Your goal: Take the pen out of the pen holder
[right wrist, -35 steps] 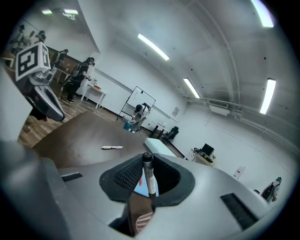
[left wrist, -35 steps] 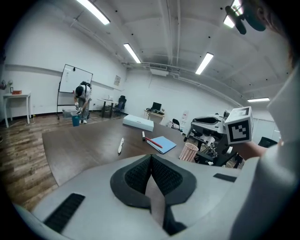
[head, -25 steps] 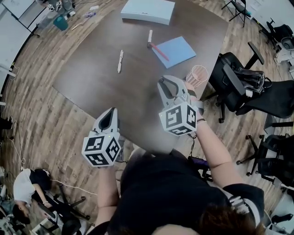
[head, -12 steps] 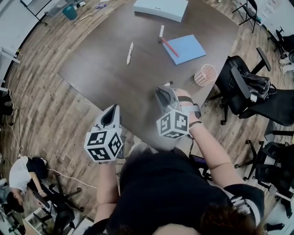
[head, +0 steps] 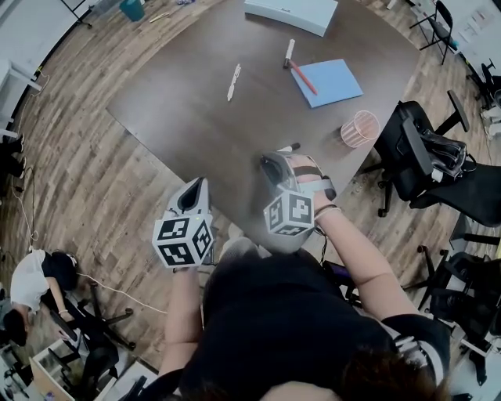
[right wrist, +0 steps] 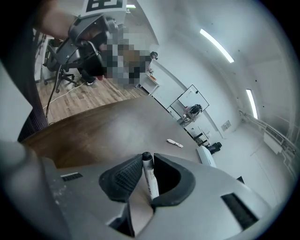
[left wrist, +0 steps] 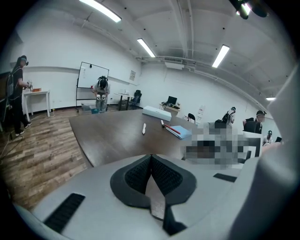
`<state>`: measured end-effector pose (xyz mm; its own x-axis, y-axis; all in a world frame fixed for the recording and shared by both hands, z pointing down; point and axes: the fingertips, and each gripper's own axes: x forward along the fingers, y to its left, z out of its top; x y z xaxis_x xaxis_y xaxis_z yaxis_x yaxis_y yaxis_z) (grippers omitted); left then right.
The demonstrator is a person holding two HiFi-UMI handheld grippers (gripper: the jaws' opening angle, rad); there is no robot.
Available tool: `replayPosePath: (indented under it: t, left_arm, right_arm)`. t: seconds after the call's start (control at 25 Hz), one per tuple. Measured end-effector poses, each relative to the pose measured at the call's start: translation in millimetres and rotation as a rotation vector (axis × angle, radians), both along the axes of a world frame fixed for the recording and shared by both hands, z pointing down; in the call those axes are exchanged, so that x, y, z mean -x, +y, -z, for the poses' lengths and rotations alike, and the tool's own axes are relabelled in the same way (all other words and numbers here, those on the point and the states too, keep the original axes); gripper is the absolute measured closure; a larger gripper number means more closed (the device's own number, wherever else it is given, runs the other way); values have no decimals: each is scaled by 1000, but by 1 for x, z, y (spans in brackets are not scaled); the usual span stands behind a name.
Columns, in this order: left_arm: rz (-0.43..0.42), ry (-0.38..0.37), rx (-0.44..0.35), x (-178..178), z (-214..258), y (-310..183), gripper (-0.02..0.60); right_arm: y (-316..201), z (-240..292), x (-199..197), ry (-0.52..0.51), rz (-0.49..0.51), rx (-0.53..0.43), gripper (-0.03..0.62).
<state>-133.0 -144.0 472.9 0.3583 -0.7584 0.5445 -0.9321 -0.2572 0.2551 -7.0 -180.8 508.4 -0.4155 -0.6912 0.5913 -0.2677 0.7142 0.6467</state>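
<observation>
Four writing tools show. One white pen with a black cap (right wrist: 149,178) is pinched in the right tongs (right wrist: 146,165), just above the near part of the dark brown wooden counter (head: 196,117). These tongs have just been opening slightly, with the pen between their ribbed pads. There is dark print on its barrel, too small to read.

A second white pen (head: 233,82) lies alone mid-counter. One white marker with a dark cap (head: 288,53) lies beside one red pen (head: 304,78), which rests on the single blue notebook (head: 337,82). One pale blue flat box (head: 291,9) sits at the far edge.

The one pink mesh pen holder (head: 360,128) stands at the counter's right edge, well apart from the held pen (head: 288,146).

The left tongs (left wrist: 151,161) are pressed together on nothing, over the near edge.
</observation>
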Motion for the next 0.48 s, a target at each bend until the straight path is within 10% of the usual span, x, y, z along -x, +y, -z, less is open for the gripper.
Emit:
replayPosePath:
  t: [0.48]
  left_arm:
    - [32, -10, 32, 12, -28, 5, 554]
  right_arm:
    - [-3, -45, 9, 4, 18, 77, 508]
